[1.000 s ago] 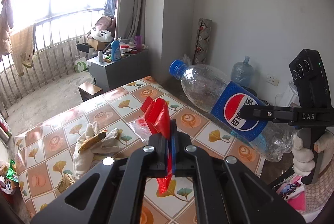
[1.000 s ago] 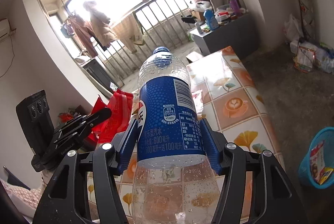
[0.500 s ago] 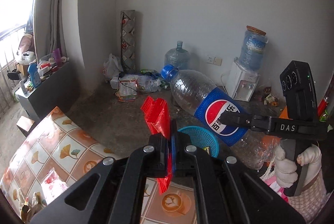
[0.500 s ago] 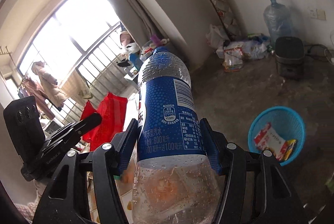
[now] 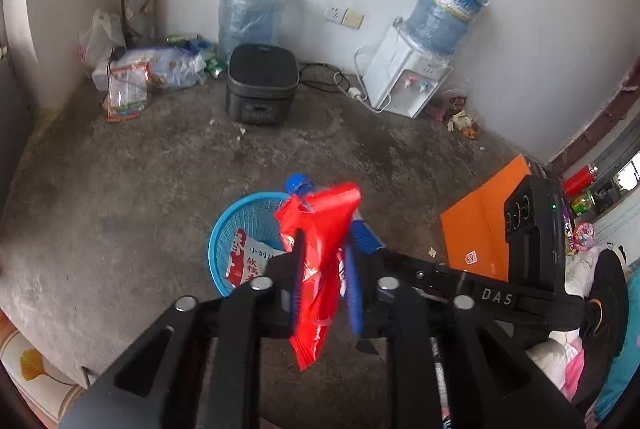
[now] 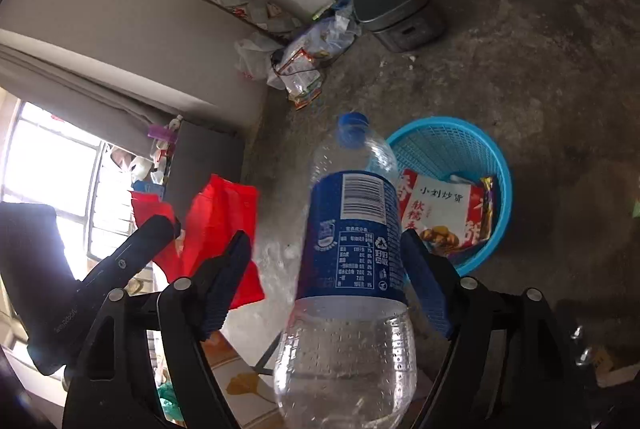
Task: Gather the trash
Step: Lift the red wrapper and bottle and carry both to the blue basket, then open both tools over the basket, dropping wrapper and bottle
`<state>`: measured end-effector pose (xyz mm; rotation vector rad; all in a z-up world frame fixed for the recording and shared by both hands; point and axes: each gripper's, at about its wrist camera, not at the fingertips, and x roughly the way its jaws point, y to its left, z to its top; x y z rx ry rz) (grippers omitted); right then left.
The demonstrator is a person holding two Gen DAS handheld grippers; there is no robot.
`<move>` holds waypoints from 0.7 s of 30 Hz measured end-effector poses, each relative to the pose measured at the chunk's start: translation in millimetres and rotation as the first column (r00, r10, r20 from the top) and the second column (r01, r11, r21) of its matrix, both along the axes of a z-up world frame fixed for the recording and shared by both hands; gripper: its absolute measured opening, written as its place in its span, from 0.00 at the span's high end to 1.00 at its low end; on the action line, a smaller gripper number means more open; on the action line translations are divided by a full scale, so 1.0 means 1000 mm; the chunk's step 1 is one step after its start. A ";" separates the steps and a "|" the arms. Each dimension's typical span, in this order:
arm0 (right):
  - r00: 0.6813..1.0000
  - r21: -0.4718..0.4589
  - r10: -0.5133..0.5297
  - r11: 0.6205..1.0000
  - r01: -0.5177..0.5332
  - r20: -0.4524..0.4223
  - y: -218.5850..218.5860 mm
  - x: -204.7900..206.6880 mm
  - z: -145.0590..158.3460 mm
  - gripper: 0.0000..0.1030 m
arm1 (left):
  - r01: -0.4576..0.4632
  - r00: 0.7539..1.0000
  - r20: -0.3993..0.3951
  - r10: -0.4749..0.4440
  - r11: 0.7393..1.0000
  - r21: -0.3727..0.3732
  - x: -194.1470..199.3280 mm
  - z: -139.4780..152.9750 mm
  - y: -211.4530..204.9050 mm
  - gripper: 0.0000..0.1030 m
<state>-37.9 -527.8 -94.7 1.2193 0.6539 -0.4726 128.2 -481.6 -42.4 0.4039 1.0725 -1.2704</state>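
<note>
My left gripper has its jaws apart, with a red plastic wrapper loose between them, above the blue mesh basket. The wrapper also shows in the right wrist view. My right gripper has its jaws spread wider than the clear Pepsi bottle, which tilts between them with its blue cap toward the basket. Only the bottle's cap and label show in the left wrist view. The basket holds a white and red snack bag.
On the concrete floor by the wall stand a black rice cooker, a water jug, a white water dispenser and bags of clutter. An orange box lies right of the basket. A tiled table corner is at lower left.
Both grippers swung from over the table to over the floor basket and tipped downward. Both sets of jaws opened, freeing the red wrapper and the bottle.
</note>
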 end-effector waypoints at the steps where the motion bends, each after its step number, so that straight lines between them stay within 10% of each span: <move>1: 0.999 0.027 -0.016 0.999 0.017 -0.029 -0.007 -0.005 -0.011 0.27 | -0.031 1.000 0.002 0.031 0.999 0.025 0.005 -0.012 -0.011 0.57; 9: 0.998 0.002 -0.029 1.000 0.029 -0.055 -0.012 -0.023 -0.010 0.27 | -0.109 0.994 0.011 0.108 0.993 0.036 0.021 -0.034 -0.007 0.56; 21: 0.987 -0.160 0.159 0.974 -0.162 -0.033 0.021 0.018 0.022 0.27 | -0.190 0.972 0.112 0.204 0.974 -0.126 0.041 0.040 0.093 0.37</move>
